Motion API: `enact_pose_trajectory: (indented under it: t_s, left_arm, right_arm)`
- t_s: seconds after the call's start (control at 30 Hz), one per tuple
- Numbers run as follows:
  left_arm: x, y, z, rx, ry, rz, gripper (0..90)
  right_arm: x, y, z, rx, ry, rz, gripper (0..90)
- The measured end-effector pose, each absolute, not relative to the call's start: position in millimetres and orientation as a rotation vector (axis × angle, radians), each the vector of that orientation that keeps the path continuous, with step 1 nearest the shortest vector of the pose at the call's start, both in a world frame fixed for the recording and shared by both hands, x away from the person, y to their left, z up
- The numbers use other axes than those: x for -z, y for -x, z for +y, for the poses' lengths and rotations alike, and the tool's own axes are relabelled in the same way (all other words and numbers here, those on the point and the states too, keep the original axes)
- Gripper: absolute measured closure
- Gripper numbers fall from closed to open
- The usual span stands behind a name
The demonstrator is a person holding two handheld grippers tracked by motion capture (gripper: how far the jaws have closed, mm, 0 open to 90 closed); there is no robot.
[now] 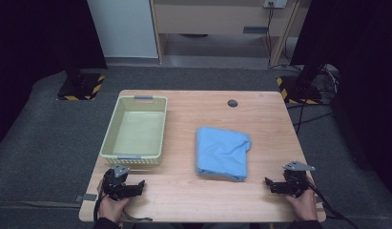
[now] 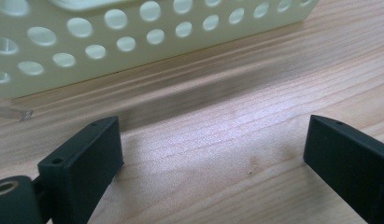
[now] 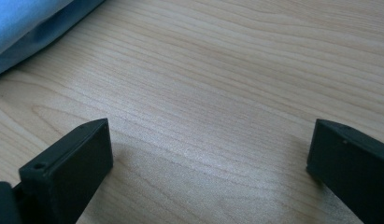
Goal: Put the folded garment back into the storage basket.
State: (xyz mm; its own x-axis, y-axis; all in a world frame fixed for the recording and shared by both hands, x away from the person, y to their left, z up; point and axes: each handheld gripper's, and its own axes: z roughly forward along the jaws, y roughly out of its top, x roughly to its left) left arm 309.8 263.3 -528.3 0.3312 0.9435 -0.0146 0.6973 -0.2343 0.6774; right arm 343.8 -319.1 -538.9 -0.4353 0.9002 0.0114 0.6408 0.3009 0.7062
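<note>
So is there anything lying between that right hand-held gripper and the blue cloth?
Nothing visible. Bare wooden table lies between the right hand-held gripper, its jaws open, and the folded blue cloth. The cream basket stands off to the cloth's left.

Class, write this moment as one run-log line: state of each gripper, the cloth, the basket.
left gripper: open, near basket | right gripper: open, on table | blue cloth: folded, mid-table, untouched | basket: empty

folded blue cloth (image 1: 222,153) lies flat beside the empty basket (image 1: 135,129).
</note>
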Motion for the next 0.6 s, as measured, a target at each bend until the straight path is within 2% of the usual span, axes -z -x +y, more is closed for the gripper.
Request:
enact_pose_trajectory:
  t_s: [0.6]
  left_arm:
    - [500.2,-290.1,256.9,-0.581,-1.948,1.338,5.7]
  right_arm:
    - [538.9,-342.9,-319.7,-0.914,-1.371,2.190,0.5]
